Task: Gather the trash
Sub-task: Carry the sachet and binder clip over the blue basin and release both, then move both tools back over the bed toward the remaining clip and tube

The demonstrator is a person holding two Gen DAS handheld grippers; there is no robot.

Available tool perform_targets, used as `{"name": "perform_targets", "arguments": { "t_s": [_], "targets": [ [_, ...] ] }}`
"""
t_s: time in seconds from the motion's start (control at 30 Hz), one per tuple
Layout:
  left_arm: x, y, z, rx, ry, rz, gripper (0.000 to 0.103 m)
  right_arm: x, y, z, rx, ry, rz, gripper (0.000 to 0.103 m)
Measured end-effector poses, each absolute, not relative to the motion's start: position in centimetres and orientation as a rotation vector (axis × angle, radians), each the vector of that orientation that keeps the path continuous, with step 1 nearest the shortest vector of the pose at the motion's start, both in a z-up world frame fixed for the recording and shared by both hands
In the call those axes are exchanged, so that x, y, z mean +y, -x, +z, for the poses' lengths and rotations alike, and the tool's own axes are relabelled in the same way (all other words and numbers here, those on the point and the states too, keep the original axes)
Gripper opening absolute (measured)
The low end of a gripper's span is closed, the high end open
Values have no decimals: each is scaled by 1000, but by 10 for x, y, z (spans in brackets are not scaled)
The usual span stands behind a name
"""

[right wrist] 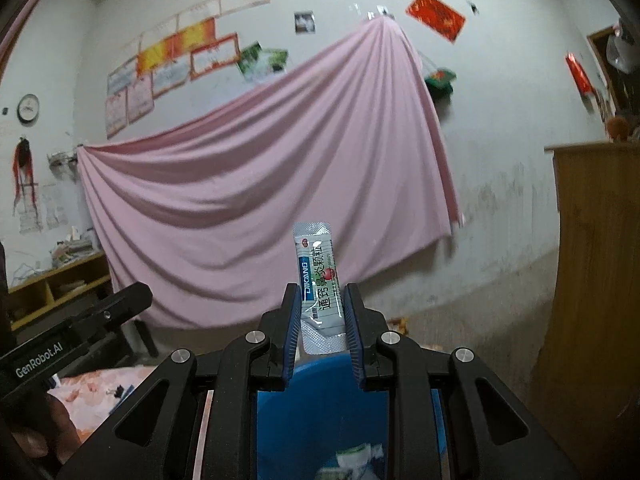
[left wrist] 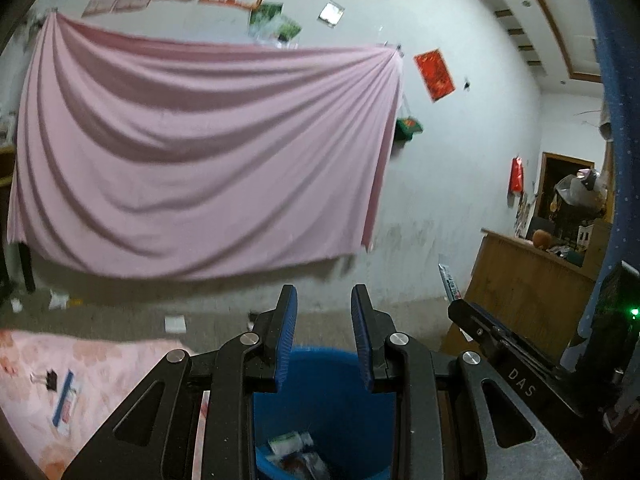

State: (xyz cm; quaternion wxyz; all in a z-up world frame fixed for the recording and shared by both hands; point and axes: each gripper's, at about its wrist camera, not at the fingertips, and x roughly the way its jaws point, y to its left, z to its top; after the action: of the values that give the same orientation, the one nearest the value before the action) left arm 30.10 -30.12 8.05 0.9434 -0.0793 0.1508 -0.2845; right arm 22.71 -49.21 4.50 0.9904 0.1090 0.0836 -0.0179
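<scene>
Trash already collected — a few crumpled wrappers (left wrist: 298, 454) — is seen at the bottom of a blue bin (left wrist: 324, 408) in the left wrist view, directly below the left gripper (left wrist: 324, 334). Its jaws are spread apart with nothing between them, and the gripper is held level above the bin's mouth, aimed toward a pink sheet (left wrist: 200, 160) hung across the white wall. To the left a floral-covered bed (left wrist: 80, 380) is visible, with a black binder clip (left wrist: 50, 379) and a blue-edged packet (left wrist: 66, 400) lying on it. Scraps of paper (left wrist: 175, 323) are scattered on the floor beyond. At the right, the right gripper's body (left wrist: 504, 344) is caught close alongside, in front of a wooden cabinet (left wrist: 532, 280).

In the right wrist view, a silver sachet (right wrist: 320, 288) with green and blue print is pinched upright between the jaws of the right gripper (right wrist: 322, 320), its lower half clamped by the blue pads (right wrist: 352, 328) and its sealed top standing clear above them. The gripper is held over the same blue bin (right wrist: 320, 412) — wrappers (right wrist: 356, 460) are glimpsed deep inside. The left gripper's body (right wrist: 76, 332) enters from the left edge, and the pink sheet (right wrist: 260, 200) and the wooden cabinet (right wrist: 592, 260) fill the background.
</scene>
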Motion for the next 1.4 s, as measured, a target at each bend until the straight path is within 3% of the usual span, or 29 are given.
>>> {"name": "perform_targets", "arguments": {
  "t_s": [0.47,0.8,0.9,1.1,1.17,1.2,1.37,1.4],
  "targets": [
    [-287,-319,68,473,194,-523,24,-484,-259,19,408,-215,19,22],
    [-264,-310,72,477,172,-457,41,-474,-259,25,383,-209,49,32],
    [-253,-308,75,462,173,-432,49,-468,-258,30,353,-215,65,45],
    [-221,-299,86,404,182,-358,74,-446,-255,42,267,-201,111,51],
    [-206,-294,89,369,187,-323,95,-438,-252,47,222,-199,124,72],
    [-200,-291,90,356,190,-304,98,-433,-249,50,185,-203,128,85],
    [-168,-275,90,293,137,-169,101,-412,-246,59,89,-195,182,89],
    [-161,-271,89,280,130,-145,101,-407,-245,59,75,-188,193,94]
  ]
}}
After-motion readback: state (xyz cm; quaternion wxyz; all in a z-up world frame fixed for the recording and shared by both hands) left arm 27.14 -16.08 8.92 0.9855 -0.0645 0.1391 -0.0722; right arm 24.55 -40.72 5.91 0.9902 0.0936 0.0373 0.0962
